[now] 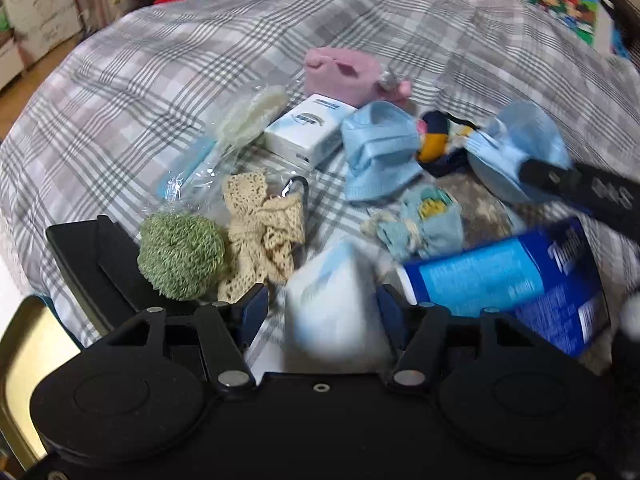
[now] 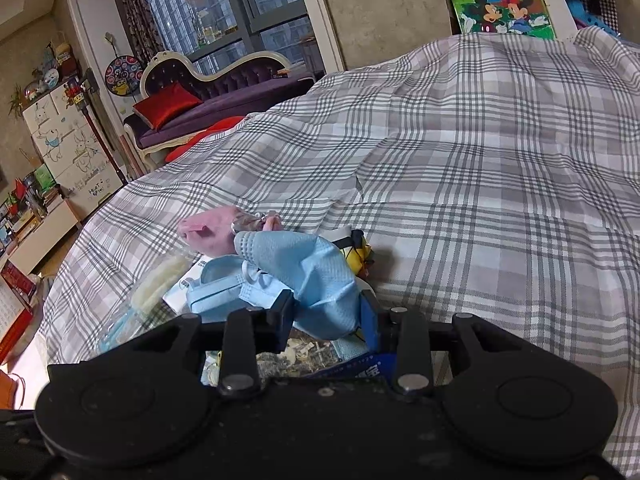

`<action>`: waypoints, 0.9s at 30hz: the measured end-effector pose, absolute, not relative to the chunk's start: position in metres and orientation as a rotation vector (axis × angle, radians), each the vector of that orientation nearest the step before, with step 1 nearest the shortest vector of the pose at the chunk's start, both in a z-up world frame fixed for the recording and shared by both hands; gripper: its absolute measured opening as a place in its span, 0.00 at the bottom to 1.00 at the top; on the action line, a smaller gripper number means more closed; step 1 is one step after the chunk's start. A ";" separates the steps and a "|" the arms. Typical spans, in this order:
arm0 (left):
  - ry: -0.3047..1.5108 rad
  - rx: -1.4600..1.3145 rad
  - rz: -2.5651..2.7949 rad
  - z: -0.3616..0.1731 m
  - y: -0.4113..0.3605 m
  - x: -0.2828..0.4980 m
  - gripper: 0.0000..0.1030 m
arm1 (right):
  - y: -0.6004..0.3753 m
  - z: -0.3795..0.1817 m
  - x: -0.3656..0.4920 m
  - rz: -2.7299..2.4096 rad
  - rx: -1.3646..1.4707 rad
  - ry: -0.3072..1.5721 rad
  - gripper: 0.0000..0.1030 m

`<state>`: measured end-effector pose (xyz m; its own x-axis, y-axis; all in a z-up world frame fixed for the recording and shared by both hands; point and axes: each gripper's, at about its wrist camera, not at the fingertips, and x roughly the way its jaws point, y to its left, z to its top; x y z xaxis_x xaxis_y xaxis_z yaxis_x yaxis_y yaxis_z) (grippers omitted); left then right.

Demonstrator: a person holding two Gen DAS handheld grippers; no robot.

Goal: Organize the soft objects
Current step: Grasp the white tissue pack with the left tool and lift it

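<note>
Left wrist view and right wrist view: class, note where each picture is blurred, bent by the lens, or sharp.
Left wrist view: the white and blue pack between the left gripper jaws is smeared by motion blur; the plaid bedspread bulges under fisheye distortion. Right wrist view: sharp overall, the light blue mask crisp in the right gripper; the window frame leans.

A grey plaid bedspread [image 2: 460, 168] is covering the bed, and beyond it a purple tufted chaise [image 2: 224, 92] with a red cushion [image 2: 166, 106] is sitting under a tall window [image 2: 224, 4] where daylight is coming in. A white drawer cabinet [image 2: 68, 144] is standing at the left wall, and a cartoon picture [image 2: 500, 2] is leaning behind the bed.
</note>
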<state>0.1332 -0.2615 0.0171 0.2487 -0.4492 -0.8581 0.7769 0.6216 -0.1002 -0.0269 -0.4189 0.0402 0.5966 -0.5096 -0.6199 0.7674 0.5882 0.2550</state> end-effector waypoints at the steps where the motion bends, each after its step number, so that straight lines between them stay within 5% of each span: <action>1: 1.014 0.374 -0.843 0.016 -0.265 0.137 0.56 | -0.420 0.040 -0.028 -0.783 0.548 0.523 0.34; 17: 1.054 0.290 -0.743 0.037 -0.229 0.150 0.55 | -0.424 0.038 -0.030 -0.769 0.584 0.520 0.34; 20: 0.998 0.273 -0.652 0.035 -0.192 0.133 0.76 | -0.425 0.038 -0.030 -0.769 0.589 0.522 0.34; 27: 1.197 0.296 -0.505 -0.036 -0.134 0.113 0.77 | -0.423 0.039 -0.031 -0.762 0.592 0.523 0.34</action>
